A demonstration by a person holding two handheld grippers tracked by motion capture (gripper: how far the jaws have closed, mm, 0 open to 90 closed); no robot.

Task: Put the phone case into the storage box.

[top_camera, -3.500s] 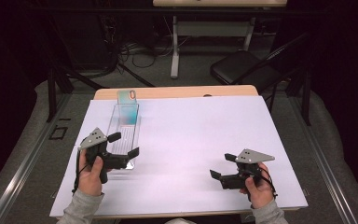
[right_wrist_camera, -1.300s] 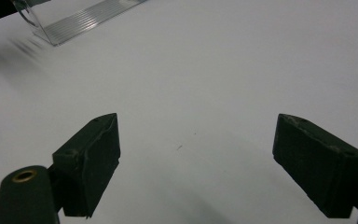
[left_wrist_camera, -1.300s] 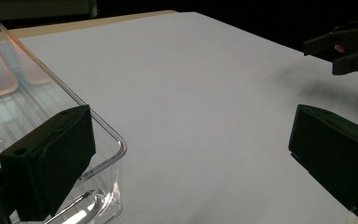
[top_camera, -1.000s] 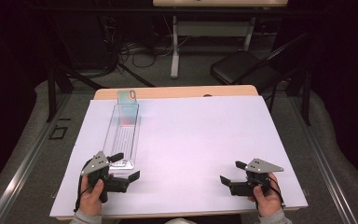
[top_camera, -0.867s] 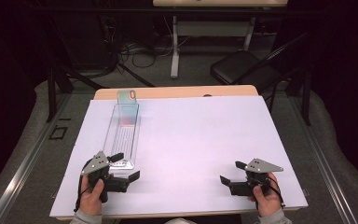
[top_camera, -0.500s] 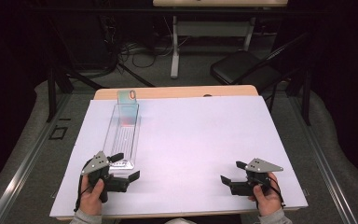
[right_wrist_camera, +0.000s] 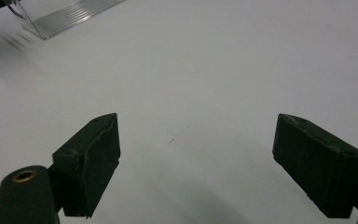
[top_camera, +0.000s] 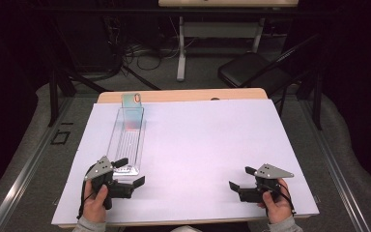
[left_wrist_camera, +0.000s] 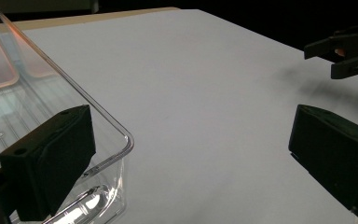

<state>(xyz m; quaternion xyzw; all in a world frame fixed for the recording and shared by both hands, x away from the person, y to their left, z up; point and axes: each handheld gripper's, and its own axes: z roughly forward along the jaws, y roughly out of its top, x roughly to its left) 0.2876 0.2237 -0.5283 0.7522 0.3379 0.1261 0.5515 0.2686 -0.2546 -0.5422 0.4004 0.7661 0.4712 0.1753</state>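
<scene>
Resting low, left gripper (top_camera: 132, 172) jaws astride tray (top_camera: 128, 137) corner

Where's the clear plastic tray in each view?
High view: clear tray left of centre, running away from the left gripper.
Left gripper view: tray's near corner at left, one jaw over it.
Right gripper view: a ribbed corner at top left.
Shared landmark: the white sheet under everything.
</scene>
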